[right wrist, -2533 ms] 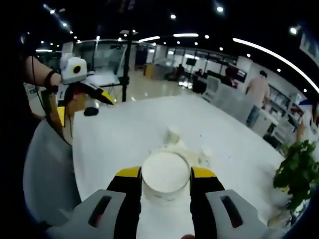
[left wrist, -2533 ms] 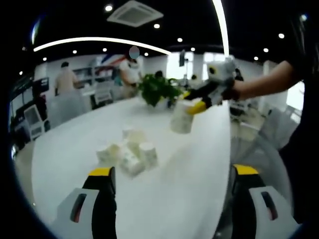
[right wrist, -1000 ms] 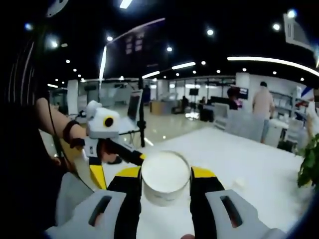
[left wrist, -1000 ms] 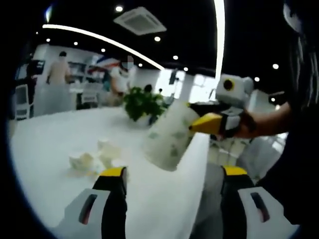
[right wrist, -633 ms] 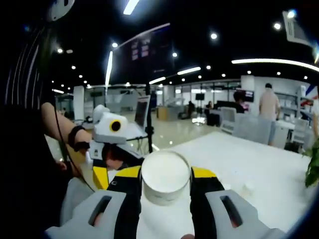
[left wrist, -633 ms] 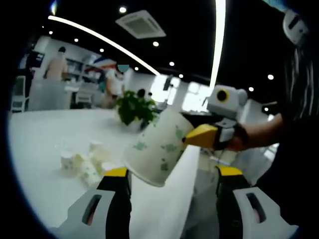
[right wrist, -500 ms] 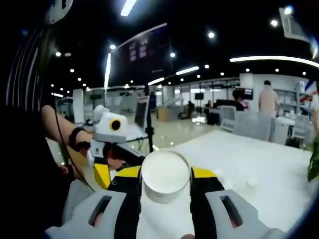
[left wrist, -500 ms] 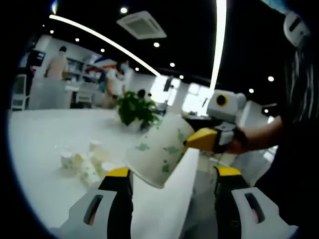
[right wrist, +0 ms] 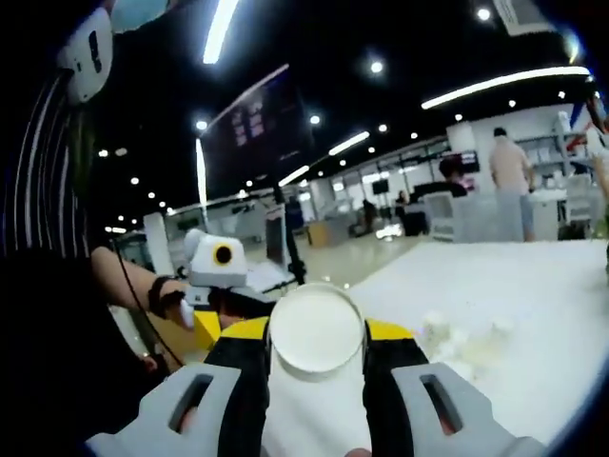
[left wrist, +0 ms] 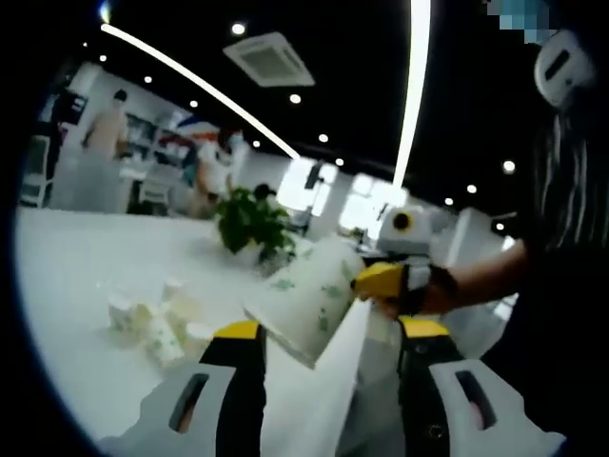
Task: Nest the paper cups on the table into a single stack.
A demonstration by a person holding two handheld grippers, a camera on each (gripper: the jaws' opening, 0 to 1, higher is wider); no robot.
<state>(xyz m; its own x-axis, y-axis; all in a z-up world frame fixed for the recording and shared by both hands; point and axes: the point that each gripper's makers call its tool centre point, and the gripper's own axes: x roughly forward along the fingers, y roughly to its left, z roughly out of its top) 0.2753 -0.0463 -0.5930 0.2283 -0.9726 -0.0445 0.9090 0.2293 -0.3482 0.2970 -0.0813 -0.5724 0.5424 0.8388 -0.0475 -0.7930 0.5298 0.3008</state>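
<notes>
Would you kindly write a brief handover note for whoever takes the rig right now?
Right claw: shut on a cup, held tilted in the air, base toward the left claw.
Left claw: open, empty, with that cup between its jaws, not gripped.
Loose cups lie clustered on the table.
Done: one cup lifted.
Left: nest all the cups into a single stack.

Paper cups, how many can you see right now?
About 6, though the heap is blurry and may hide more. One white paper cup with green prints is held by the right gripper. Roughly five small white paper cups lie clustered on the white table.
</notes>
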